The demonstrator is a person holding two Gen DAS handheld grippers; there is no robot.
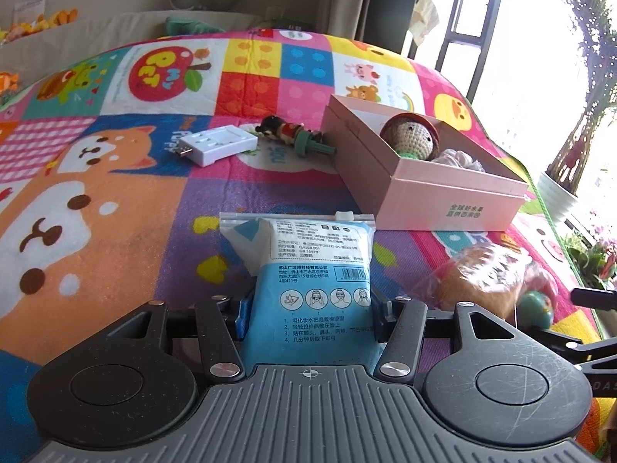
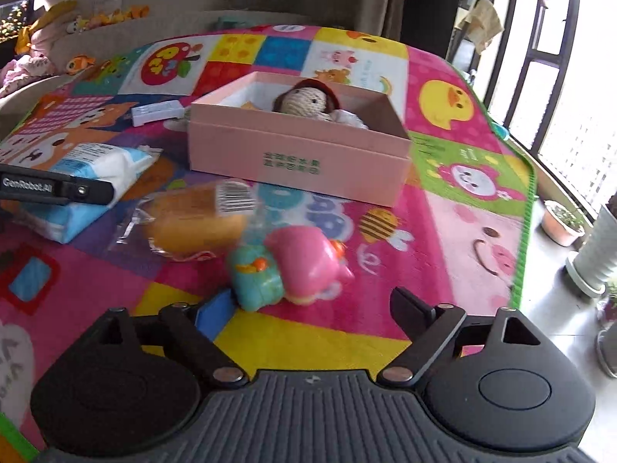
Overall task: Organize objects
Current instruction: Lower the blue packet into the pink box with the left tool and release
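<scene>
My left gripper (image 1: 308, 316) is shut on a blue and white pack of cotton pads (image 1: 308, 281), held over the play mat; the pack also shows in the right wrist view (image 2: 92, 177). A pink open box (image 1: 416, 169) (image 2: 297, 146) holds a crocheted doll (image 1: 410, 135) (image 2: 308, 102) and a white cloth (image 1: 459, 160). My right gripper (image 2: 308, 308) is open, just behind a pink and teal toy figure (image 2: 289, 270). A wrapped bread bun (image 2: 196, 223) (image 1: 482, 277) lies between the pack and the toy.
A white adapter (image 1: 218, 144) (image 2: 156, 112) and a small nutcracker figure (image 1: 293, 135) lie left of the box on the colourful play mat (image 1: 115, 212). Plant pots (image 2: 563, 223) stand on the floor at the right, by the window. A sofa with plush toys (image 2: 58, 23) is behind.
</scene>
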